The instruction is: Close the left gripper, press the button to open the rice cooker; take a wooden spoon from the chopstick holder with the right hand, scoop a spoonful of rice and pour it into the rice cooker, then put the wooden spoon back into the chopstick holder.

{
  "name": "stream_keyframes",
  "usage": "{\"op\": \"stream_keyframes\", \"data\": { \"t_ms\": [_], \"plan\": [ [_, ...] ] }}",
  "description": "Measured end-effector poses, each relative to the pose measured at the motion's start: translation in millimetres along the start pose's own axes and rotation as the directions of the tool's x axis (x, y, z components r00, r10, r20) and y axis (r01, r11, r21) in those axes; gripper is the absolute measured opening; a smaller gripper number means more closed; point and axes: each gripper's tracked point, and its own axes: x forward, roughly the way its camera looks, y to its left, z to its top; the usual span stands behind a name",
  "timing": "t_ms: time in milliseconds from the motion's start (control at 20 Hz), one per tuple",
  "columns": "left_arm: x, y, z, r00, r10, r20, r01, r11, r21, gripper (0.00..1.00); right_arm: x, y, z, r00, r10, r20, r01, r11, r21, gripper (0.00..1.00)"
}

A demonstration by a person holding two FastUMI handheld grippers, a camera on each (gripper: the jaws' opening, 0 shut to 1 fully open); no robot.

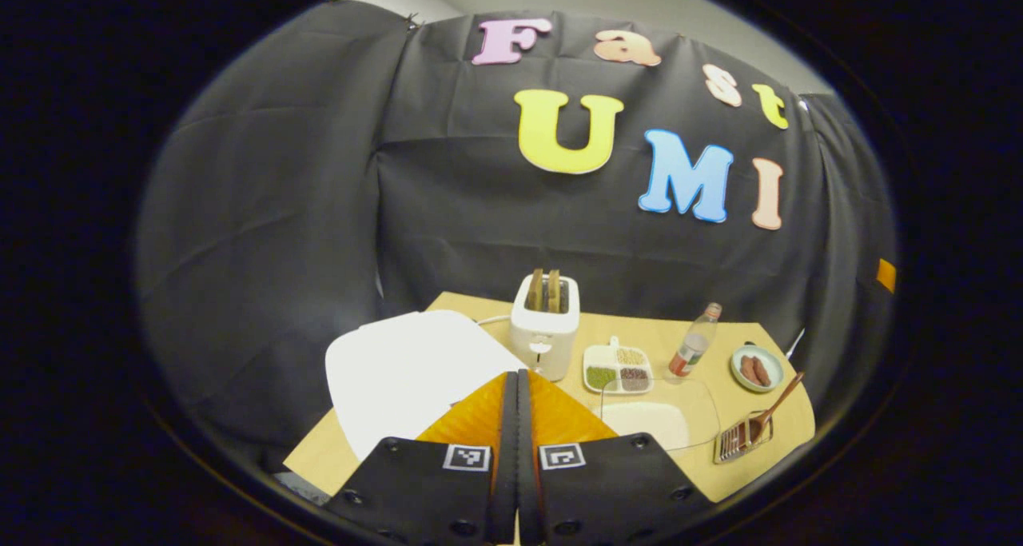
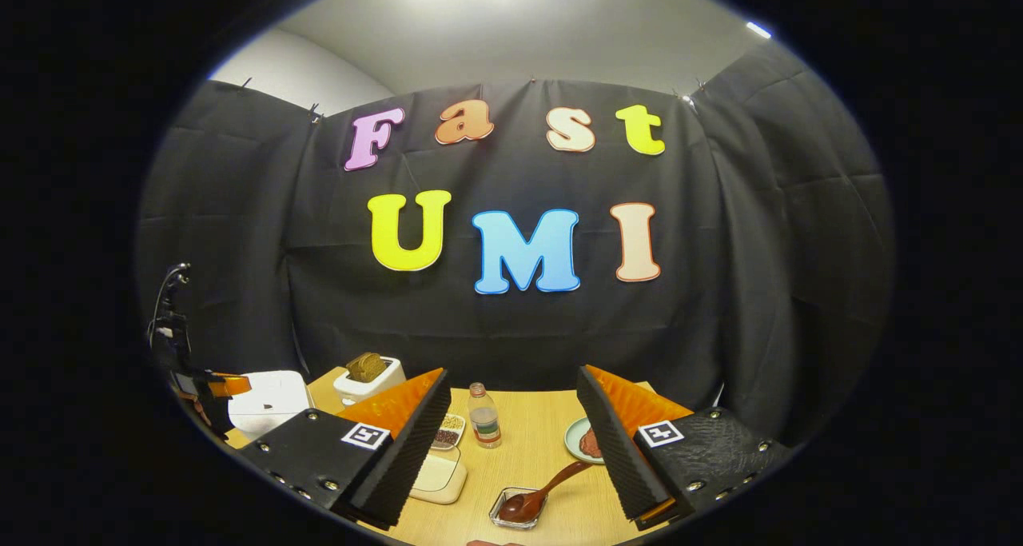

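Note:
In the left gripper view my left gripper [image 1: 517,376] is shut with nothing in it, its tips over the right edge of the white rice cooker [image 1: 408,366], whose lid is down. A wooden spoon [image 1: 769,412] leans in the small chopstick holder [image 1: 734,444] at the right. A clear container of rice [image 1: 649,422] sits between them. In the right gripper view my right gripper [image 2: 513,380] is open and empty, held above the table. The wooden spoon [image 2: 542,495] lies below it in the chopstick holder [image 2: 505,517], with the rice container [image 2: 438,478] to the left. The rice cooker [image 2: 268,402] is far left, beside the left gripper [image 2: 209,388].
A white toaster [image 1: 546,322] holding toast stands behind the cooker. A divided dish of grains [image 1: 617,368], a small bottle [image 1: 695,342] and a plate of sausages [image 1: 756,368] line the back of the wooden table [image 1: 320,450]. Black cloth walls surround it.

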Motion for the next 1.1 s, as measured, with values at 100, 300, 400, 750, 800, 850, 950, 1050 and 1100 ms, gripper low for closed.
{"op": "stream_keyframes", "data": {
  "t_ms": [100, 300, 400, 750, 800, 850, 950, 1050, 1100],
  "plan": [
    [13, 12, -14, 0.998, 0.01, -0.057, -0.011, 1.0, -0.022, 0.09, 2, 0, -1, 1.0, 0.001, -0.002, -0.001, 1.0, -0.001, 0.97],
    [39, 30, -29, 0.991, 0.043, -0.126, -0.045, 0.999, -0.017, 0.12, 5, 1, -5, 1.0, 0.001, -0.015, -0.001, 1.0, -0.006, 0.97],
    [48, 35, -34, 0.987, 0.055, -0.151, -0.058, 0.998, -0.021, 0.12, 7, 0, -7, 1.0, -0.002, -0.023, 0.002, 1.0, -0.009, 0.97],
    [58, 46, -57, 0.97, 0.083, -0.23, -0.09, 0.996, -0.023, 0.09, 11, -5, -11, 0.999, -0.016, -0.039, 0.016, 1.0, -0.005, 0.97],
    [59, 46, -55, 0.972, 0.081, -0.223, -0.09, 0.995, -0.033, 0.08, 12, -5, -12, 0.999, -0.017, -0.04, 0.017, 1.0, -0.002, 0.97],
    [60, 46, -57, 0.97, 0.076, -0.23, -0.087, 0.995, -0.04, 0.09, 14, -3, -13, 0.999, -0.012, -0.044, 0.012, 1.0, 0.002, 0.97],
    [59, 47, -57, 0.969, 0.067, -0.238, -0.083, 0.995, -0.055, 0.09, 14, -2, -15, 0.999, -0.008, -0.049, 0.008, 1.0, 0.005, 0.97],
    [60, 48, -56, 0.967, 0.062, -0.249, -0.08, 0.995, -0.062, 0.12, 16, 1, -14, 0.999, 0.001, -0.049, -0.001, 1.0, 0.014, 0.97],
    [61, 51, -55, 0.965, 0.074, -0.25, -0.091, 0.994, -0.058, 0.09, 14, 2, -15, 0.999, 0.005, -0.048, -0.005, 1.0, 0.016, 0.97]
  ]
}}
